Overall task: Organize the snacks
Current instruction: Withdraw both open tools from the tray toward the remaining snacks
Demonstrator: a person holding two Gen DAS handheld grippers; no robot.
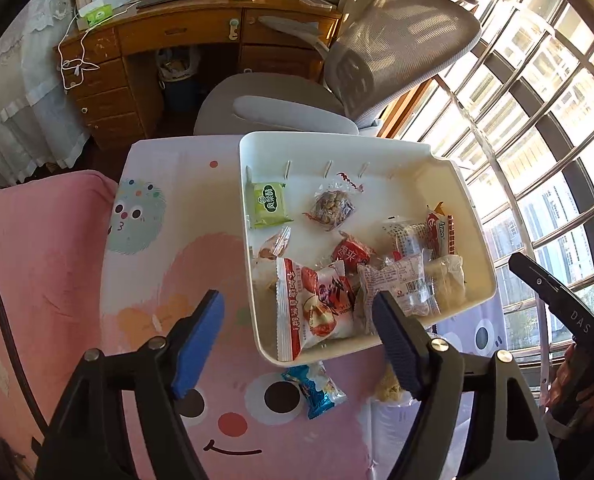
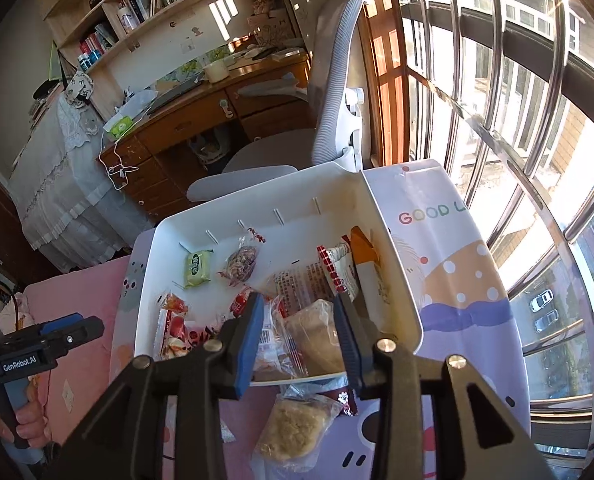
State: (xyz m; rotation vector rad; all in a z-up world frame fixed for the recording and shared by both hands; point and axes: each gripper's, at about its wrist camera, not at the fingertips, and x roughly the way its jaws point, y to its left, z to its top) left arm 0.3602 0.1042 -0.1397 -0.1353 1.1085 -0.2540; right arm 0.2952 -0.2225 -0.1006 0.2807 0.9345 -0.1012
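1. White tray (image 1: 449, 160) sits on a desk (image 1: 169, 208) w/ a cartoon-print cover; a pink bed (image 1: 37, 264) lies just beside the desk.
2. Snacks inside the tray: green packet (image 1: 268, 205) and a clear bag of brown bits (image 1: 331, 208) toward the far wall, a small red packet (image 1: 351, 255) mid-tray, a big red-and-white packet (image 1: 317, 308) at the near edge, a clear printed wrapper (image 1: 401, 284) and a pale cake in clear wrap (image 1: 449, 280) next to it, more packets stacked at the right end.
3. Still outside, on the desk just in front of the tray: a blue packet (image 1: 317, 390) and a pale crumbly cake in clear wrap (image 2: 293, 428), w/ a dark red packet (image 2: 343, 398) touching it.
4. Left tool (image 1: 297, 344): jaws wide apart, nothing between the pads; it hangs over the tray's near corner, above the big red-and-white packet.
5. Right tool (image 2: 301, 340): jaws partly apart, not pressing on anything; it hangs over the tray's near edge w/ the wrapped pale cake in the tray showing between the fingers.
6. A hand (image 2: 25, 420) grips the left tool's handle, seen from the right wrist view.
7. Behind: grey chair (image 1: 397, 52) and a wooden bureau (image 1: 201, 32) w/ drawers; barred window (image 1: 537, 120) to the right.
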